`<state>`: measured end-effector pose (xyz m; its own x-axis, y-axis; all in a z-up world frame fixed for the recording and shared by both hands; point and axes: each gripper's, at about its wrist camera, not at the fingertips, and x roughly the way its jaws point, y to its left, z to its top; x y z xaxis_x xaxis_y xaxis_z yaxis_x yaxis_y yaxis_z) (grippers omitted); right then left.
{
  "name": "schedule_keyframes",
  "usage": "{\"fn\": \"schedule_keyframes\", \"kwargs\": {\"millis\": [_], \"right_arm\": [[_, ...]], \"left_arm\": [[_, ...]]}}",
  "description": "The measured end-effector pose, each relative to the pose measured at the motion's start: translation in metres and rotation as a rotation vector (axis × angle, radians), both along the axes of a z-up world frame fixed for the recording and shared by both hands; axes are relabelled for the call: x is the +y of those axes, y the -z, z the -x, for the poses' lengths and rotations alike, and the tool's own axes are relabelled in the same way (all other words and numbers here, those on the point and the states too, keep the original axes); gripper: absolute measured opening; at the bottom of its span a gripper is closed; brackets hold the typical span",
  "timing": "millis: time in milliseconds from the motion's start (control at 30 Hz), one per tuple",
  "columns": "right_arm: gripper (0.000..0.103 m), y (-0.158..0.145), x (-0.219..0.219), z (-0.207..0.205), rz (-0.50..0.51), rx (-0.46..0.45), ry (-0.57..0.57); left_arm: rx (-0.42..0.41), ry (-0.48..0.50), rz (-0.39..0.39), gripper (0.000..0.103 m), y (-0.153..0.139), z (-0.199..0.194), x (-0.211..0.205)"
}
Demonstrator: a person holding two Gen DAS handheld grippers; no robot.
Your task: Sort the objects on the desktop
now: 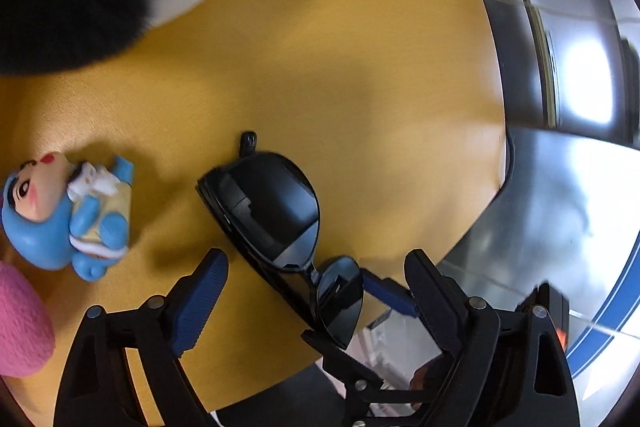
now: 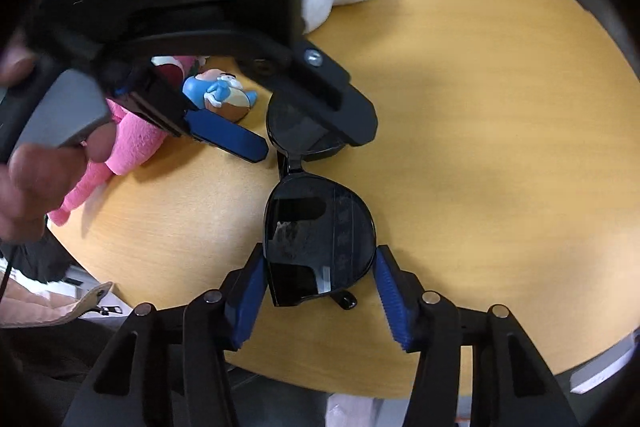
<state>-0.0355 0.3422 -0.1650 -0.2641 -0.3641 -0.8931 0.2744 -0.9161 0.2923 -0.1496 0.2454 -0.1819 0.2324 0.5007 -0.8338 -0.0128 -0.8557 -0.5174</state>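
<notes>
Round yellow wood table, grey floor beyond; left fingers released, right fingers grasping sunglasses.

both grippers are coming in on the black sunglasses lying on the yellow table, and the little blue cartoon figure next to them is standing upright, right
Not quite. The blue cartoon figure is lying on its side, not standing; the left wrist view shows it toppled on the yellow table. The rest holds: the left gripper and right gripper both straddle the black sunglasses.

A round yellow-wood table stands over a glossy grey floor with a blue stripe.
</notes>
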Motion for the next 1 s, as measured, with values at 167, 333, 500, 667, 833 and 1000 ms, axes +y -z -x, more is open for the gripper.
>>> {"fn": "schedule_keyframes", "kwargs": {"millis": [167,333,500,667,833,1000], "right_arm": [[0.051,0.002,-0.002,0.000,-0.025,0.004,-0.016],[0.050,0.004,0.007,-0.002,-0.038,-0.005,-0.011],[0.050,-0.006,0.013,-0.005,-0.053,0.013,-0.010],[0.050,-0.029,0.012,-0.008,-0.053,0.068,0.008],[0.050,-0.070,0.006,-0.009,-0.054,0.160,-0.009],[0.050,-0.122,-0.017,0.000,-0.037,0.287,-0.062]], "left_arm": [[0.025,-0.049,0.001,0.077,-0.005,0.008,-0.008],[0.016,-0.075,0.000,0.037,-0.007,0.008,-0.017],[0.041,-0.078,-0.047,0.034,-0.018,0.005,-0.015],[0.082,-0.072,-0.116,0.032,-0.045,0.006,-0.016],[0.152,-0.085,-0.177,0.031,-0.094,0.005,-0.028],[0.257,-0.122,-0.221,0.031,-0.156,0.003,-0.056]]}}
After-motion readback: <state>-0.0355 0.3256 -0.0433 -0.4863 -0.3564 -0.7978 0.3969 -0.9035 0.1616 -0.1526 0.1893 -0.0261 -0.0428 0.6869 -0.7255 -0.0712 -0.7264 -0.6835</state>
